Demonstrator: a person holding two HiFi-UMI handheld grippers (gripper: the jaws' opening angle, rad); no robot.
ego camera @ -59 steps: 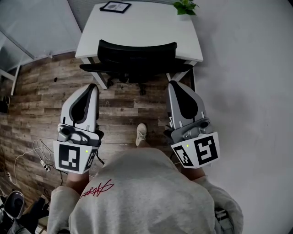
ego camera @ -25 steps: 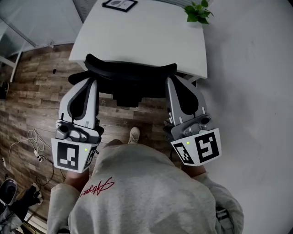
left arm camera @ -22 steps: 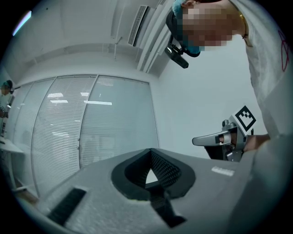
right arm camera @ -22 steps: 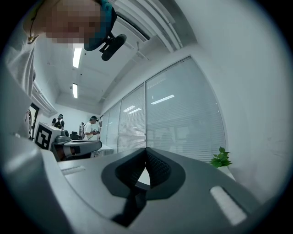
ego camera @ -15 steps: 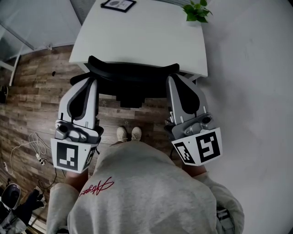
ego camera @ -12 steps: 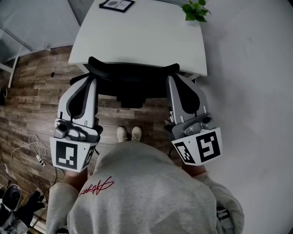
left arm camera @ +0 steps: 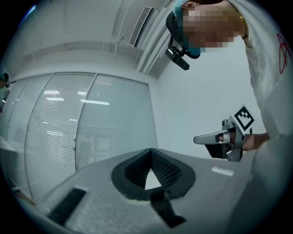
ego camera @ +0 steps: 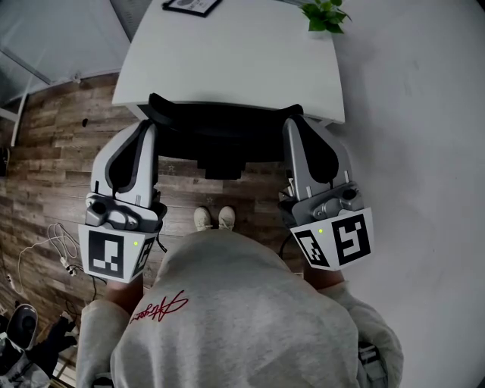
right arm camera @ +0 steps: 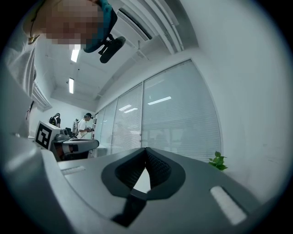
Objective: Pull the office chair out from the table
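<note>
**Layout from Above**

Showing office chair (ego camera: 221,127) standing tucked under the near edge of the table (ego camera: 227,57), left gripper (ego camera: 146,126) and right gripper (ego camera: 292,125) flanking its backrest; plant (ego camera: 322,12) sitting on the far right corner, frame (ego camera: 189,6) lying at far left; shoes (ego camera: 212,218) standing just behind the chair.

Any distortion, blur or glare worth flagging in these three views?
Head view: fisheye bend and dark corners, but the white rectangular table and black office chair are sharp, evenly lit. Left gripper view: round fisheye frame, left gripper soft up close, lamp reflections on the glass wall with blinds. Right gripper view: same round frame, bright ceiling strip lights.
</note>
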